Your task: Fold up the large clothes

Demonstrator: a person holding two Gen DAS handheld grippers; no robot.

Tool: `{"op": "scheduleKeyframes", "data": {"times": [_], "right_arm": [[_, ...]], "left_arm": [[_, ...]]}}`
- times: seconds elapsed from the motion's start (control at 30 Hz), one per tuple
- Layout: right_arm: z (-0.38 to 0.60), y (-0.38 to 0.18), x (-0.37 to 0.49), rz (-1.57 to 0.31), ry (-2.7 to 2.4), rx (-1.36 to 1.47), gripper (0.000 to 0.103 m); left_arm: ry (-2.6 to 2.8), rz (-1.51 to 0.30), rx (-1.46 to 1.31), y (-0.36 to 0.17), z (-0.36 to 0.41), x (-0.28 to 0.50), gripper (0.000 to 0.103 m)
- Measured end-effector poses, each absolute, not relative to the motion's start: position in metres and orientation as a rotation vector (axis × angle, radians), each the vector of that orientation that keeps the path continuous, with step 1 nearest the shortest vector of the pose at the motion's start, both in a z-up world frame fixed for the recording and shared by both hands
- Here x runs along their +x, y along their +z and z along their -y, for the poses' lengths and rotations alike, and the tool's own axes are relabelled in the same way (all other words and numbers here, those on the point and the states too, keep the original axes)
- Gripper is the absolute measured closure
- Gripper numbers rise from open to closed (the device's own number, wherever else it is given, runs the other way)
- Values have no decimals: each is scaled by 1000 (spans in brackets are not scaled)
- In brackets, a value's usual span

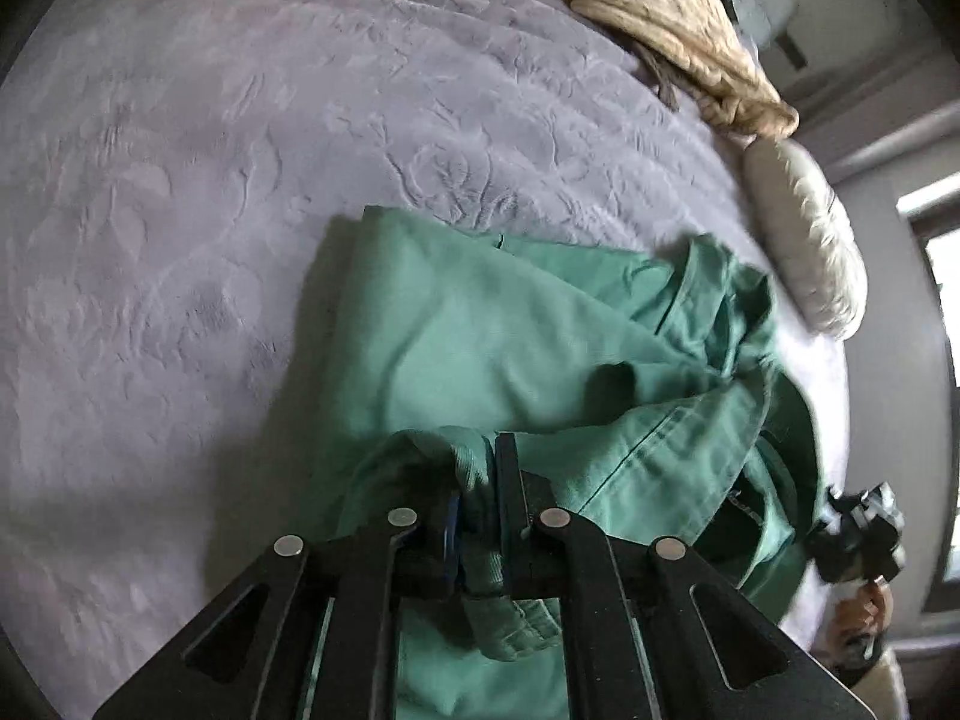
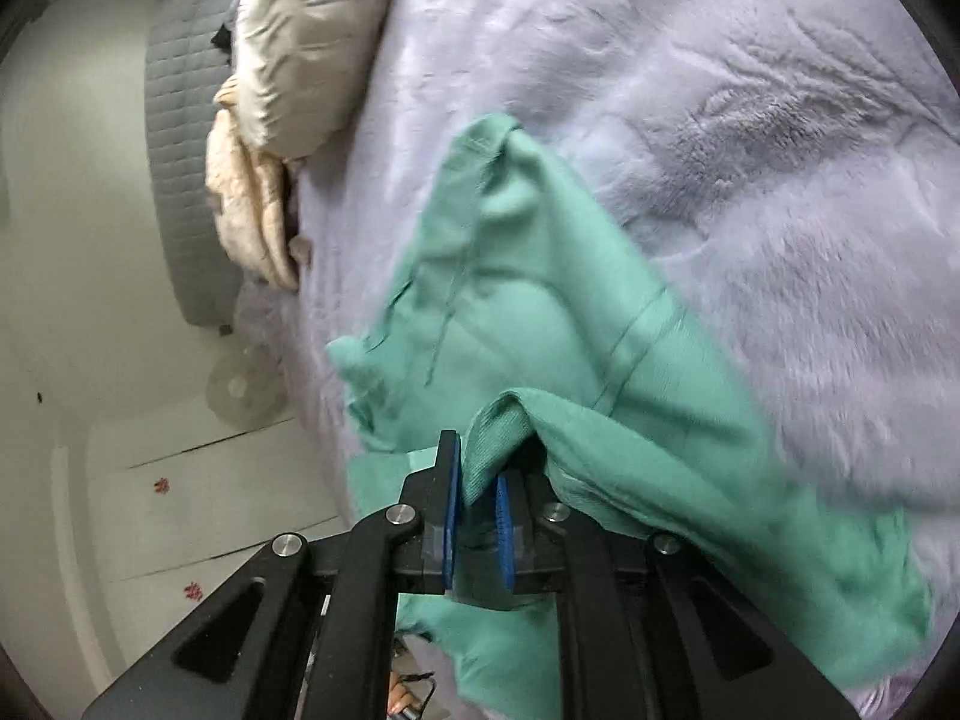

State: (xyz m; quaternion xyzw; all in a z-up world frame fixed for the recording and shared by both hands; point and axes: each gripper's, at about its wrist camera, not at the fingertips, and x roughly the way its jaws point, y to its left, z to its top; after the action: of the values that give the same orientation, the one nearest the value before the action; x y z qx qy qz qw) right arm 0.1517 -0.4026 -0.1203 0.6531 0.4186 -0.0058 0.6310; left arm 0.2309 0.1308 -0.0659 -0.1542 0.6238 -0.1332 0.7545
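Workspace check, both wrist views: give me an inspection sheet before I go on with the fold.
Surface: bed with plush lilac blanket, embossed.
Job's things: green garment partly folded on the blanket, one side bunched and lifted.
Clutter: beige quilt and cream pillow at the bed's far edge.
Grippers: left claw shut on a garment fold; right claw shut on ribbed garment edge.
Cables: nothing seen.
Surroundings: grey headboard, pale floor, window.

Garment (image 1: 480, 324) lies on the bedspread (image 1: 180, 210) — pillows (image 1: 804, 240) beyond (far edge).
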Motion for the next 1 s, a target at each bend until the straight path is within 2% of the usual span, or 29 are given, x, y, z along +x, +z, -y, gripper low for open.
{"op": "scheduleKeyframes", "data": {"times": [0.13, 0.17, 0.2, 0.23, 0.27, 0.3, 0.33, 0.5, 0.7, 0.77, 1.0], "right_arm": [[410, -122, 151, -950, 1, 1487, 86], [411, -119, 152, -947, 6, 1465, 83], [411, -112, 150, -941, 6, 1428, 68], [412, -102, 147, -928, 3, 1380, 56], [412, -94, 142, -915, 2, 1349, 38], [412, -84, 139, -899, 8, 1305, 36], [412, -75, 137, -903, 13, 1264, 36], [390, -42, 133, -986, 0, 995, 36], [325, -21, 152, -1113, -29, 404, 38], [315, -23, 158, -1122, -51, 306, 38], [320, -19, 184, -1049, -171, 185, 38]], "left_arm": [[-331, -1344, -277, -53, -131, 228, 90], [-336, -1333, -268, -48, -130, 227, 90], [-342, -1319, -258, -42, -130, 225, 89], [-348, -1305, -242, -36, -130, 223, 84], [-341, -1292, -226, -30, -129, 221, 72], [-325, -1272, -203, -24, -130, 219, 28], [-280, -1229, -169, -14, -133, 217, 0], [-246, -1117, -34, 12, -133, 210, 0], [-338, -1160, 233, -23, -100, 189, 0], [-367, -1183, 276, -35, -94, 174, 0], [-457, -1333, 7, -58, -97, 175, 0]]}}
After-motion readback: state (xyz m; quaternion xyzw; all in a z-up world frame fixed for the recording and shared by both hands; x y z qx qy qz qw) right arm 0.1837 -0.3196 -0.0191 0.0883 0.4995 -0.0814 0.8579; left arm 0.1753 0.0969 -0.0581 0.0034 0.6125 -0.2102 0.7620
